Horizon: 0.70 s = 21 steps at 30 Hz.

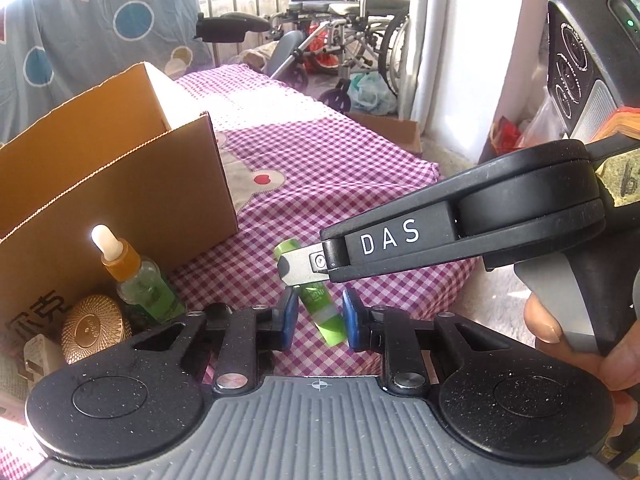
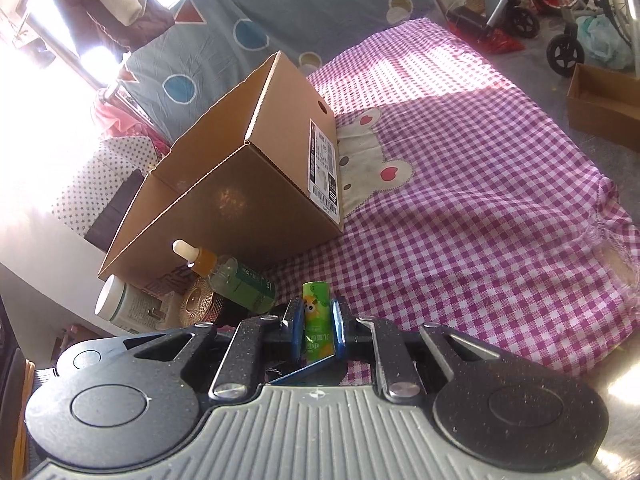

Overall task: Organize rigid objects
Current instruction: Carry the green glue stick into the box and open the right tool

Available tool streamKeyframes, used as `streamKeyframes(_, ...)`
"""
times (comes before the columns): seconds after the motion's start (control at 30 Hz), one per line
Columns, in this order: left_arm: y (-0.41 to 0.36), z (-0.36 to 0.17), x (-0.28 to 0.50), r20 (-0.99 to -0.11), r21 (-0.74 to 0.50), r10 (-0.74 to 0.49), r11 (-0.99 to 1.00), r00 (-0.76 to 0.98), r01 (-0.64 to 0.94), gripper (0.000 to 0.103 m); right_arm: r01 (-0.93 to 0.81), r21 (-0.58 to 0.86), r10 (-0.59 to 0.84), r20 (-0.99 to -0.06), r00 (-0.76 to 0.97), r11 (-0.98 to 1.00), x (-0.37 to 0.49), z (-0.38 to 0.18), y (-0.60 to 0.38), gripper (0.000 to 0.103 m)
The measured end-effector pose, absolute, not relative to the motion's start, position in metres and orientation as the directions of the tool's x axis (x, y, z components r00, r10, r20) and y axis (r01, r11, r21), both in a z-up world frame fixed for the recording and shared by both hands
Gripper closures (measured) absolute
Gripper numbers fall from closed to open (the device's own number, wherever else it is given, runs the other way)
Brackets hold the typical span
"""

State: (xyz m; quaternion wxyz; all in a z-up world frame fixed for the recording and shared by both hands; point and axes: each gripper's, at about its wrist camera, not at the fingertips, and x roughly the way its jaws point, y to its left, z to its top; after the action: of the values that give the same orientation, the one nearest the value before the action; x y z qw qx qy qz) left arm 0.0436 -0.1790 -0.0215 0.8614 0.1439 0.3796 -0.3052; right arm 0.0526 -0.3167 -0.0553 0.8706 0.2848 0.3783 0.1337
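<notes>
The right gripper's [image 2: 316, 330] blue fingers [image 2: 297, 328] were closed on the green tube [image 2: 316, 320], one pad against each side, while the left gripper [image 1: 320, 318] stood open, its pads either side of the same tube without clearly touching it. The tube lay low over the pink checked cloth [image 2: 460, 208], just beside the open cardboard box [image 2: 256, 200] and near the dropper bottle [image 2: 236, 278], the gold ribbed case [image 2: 200, 300] and the white-capped jar [image 2: 120, 306] gathered at the box's foot. The step in hand looked like the pick-up, with the grip made and the carry not yet begun. The next move probably called for a lift clear of the cloth and a swing leftward over the box rim, with the left gripper drawn back out of the way. In the right wrist view the tube's long axis ran straight ahead between the fingers, its flat round end pointing forward toward the box; in the left wrist view it lay slightly slanted, far end leaning left. Whether the cap was at the near end I could not tell.
</notes>
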Motion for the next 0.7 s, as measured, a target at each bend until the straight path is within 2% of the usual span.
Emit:
streamKeyframes(0.27,-0.154,0.022,0.036,-0.642,0.035,-0.449,0.793,0.622,0.609,0.080,-0.121,0.568,0.454,-0.492,0.743,0.814,0.050,0.004,-0.296,0.086)
streamKeyframes(0.5,-0.104,0.077,0.051,-0.532,0.038,-0.404,0.867,0.744,0.497,0.080,-0.305,0.496,0.527,-0.406,0.747,0.813,0.088,0.067,-0.242,0.086)
streamKeyframes(0.57,-0.088,0.088,0.062,-0.519,0.036,-0.373,0.890,0.769,0.455,0.080,-0.348,0.482,0.555,-0.399,0.730,0.804,0.106,0.079,-0.224,0.086)
streamKeyframes(0.7,-0.057,0.099,0.100,-0.546,-0.013,-0.331,0.922,0.769,0.388,0.080,-0.399,0.503,0.623,-0.430,0.654,0.766,0.160,0.094,-0.185,0.086)
